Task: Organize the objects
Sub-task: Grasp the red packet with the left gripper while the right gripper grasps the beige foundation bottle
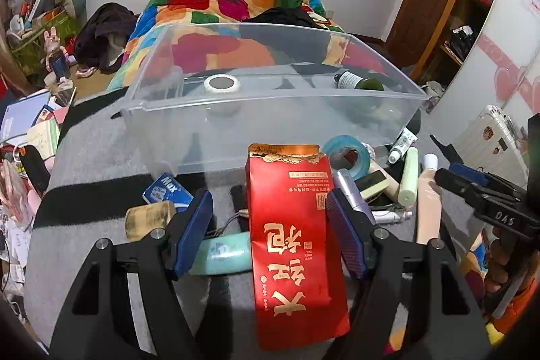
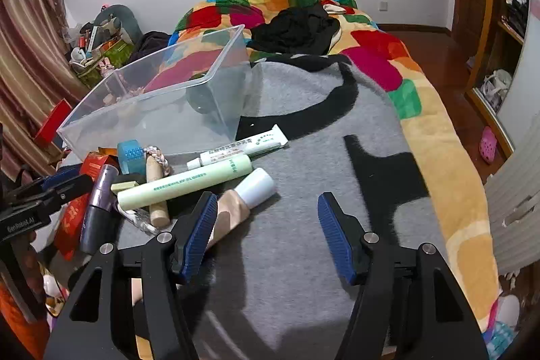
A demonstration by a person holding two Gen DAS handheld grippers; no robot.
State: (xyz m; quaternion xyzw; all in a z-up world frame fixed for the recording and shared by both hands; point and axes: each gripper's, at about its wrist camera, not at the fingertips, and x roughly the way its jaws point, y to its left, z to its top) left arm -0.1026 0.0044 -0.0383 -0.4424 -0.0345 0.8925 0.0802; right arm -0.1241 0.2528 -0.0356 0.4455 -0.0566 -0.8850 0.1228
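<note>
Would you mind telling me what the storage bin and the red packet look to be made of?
Storage bin: clear, smooth plastic; the quilt shows through its walls. Red packet: probably glossy printed paper or foil, with a ragged, torn top edge.

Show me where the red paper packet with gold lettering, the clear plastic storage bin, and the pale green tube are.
Red paper packet with gold lettering (image 1: 297,238), left wrist view, middle of its printed face.
Clear plastic storage bin (image 1: 270,127), left wrist view, near front wall.
Pale green tube (image 2: 185,183), right wrist view, middle of its body.
</note>
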